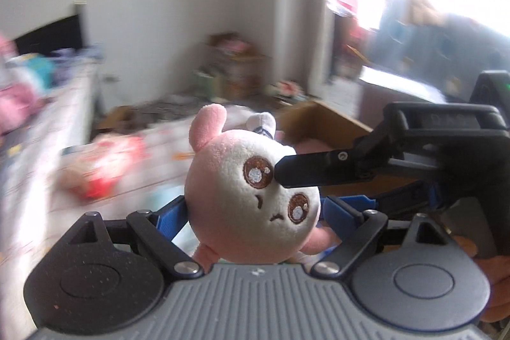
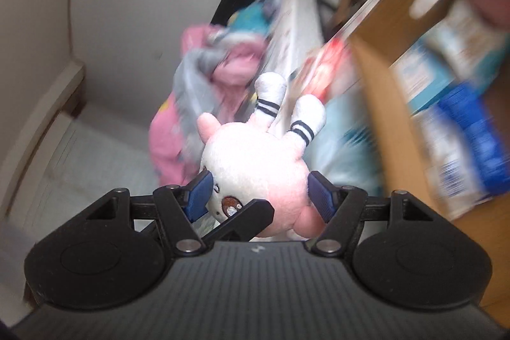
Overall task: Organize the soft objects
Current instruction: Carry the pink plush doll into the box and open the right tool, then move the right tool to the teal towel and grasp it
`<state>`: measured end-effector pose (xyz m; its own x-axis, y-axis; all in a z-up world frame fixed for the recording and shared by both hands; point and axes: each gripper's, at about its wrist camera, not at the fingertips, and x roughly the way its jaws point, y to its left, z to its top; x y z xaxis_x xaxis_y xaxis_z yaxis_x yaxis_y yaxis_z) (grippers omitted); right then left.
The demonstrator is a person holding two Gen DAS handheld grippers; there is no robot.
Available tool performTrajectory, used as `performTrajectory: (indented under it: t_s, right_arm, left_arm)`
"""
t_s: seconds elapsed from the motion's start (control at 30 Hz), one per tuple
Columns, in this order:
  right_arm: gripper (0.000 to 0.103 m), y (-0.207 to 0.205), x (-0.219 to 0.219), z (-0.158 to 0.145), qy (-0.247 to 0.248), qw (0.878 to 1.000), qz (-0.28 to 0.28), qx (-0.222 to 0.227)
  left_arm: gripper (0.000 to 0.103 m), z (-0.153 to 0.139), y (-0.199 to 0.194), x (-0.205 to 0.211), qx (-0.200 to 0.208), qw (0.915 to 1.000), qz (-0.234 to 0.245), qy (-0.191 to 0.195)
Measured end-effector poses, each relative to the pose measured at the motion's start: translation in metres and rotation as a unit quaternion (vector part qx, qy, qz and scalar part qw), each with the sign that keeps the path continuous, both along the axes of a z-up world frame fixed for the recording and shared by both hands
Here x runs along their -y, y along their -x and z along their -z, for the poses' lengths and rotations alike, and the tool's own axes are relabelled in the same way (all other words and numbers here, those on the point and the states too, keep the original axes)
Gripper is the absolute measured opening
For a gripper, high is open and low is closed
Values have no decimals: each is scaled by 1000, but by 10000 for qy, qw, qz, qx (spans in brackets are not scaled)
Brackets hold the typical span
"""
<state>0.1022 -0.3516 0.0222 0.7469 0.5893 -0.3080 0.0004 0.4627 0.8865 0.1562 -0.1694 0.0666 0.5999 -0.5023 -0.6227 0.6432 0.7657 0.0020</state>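
Held in the air, just beside the cardboard box [image 2: 376,104] and not yet inside it: one pink and white plush toy [image 1: 236,180]. Pinched twice. Left tongs [image 1: 255,209] spread wide, yet pressing both blue pads on the sides of the round head. Right tongs [image 2: 259,196] closed on the same head from another side, with one black finger lying across the face near an eye.

Likely trouble: squeezing out like a soft ball, if pulled away from the box by one pair and pushed toward it by the other. Also possible: twisting between the two grips, then falling short of the box, onto the clutter beside it. Smeared background everywhere, so probably quick carrying, adding to the risk. Safer to release only above the box opening.

Long axis from the pink limbs, close to the base of the tongs, up to the two white striped tips. Roughly upright and slightly tilted in the left wrist view, face toward that camera. In the right wrist view, striped tips pointing away from the camera, seen just left of the box's near edge.
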Motion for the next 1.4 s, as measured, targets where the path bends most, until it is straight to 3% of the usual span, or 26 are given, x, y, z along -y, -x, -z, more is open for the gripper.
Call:
performTrajectory:
  t_s: [0.13,0.23,0.37,0.47,0.67,0.9,1.07,1.4]
  right_arm:
    - [67,3,58,20,300,9962,585,-574]
    - [67,-5,84,43,426,9912,741,-1012]
    - [67,-25,98,76,742,9842,795,-1397]
    - [68,-37,99,100,785,9787,721,-1753]
    - [68,-35,106,112,541,9781,667,-1897]
    - [68,-21,112,91,532,9822,825,-1599]
    - [68,-31,116,84,543,9828,998,-1456]
    - [69,-49,99,93,1045,9758,970,-1660]
  left_arm:
    - [91,29,-34,68,-917,9940,583,-125]
    - [90,57,-59,104,-1587,9845,663,-350]
    - [89,88,-87,129,-2144,9732,622,-561]
    - [88,104,-100,140,-2325,9679,553,-775]
    - [87,112,-104,134,-2333,9668,519,-902]
    - [87,76,-79,120,-1830,9758,456,-1106]
    - [87,52,-70,92,-1686,9813,304,-873]
    - [87,13,-35,-4,-1305,9909,-297,-174]
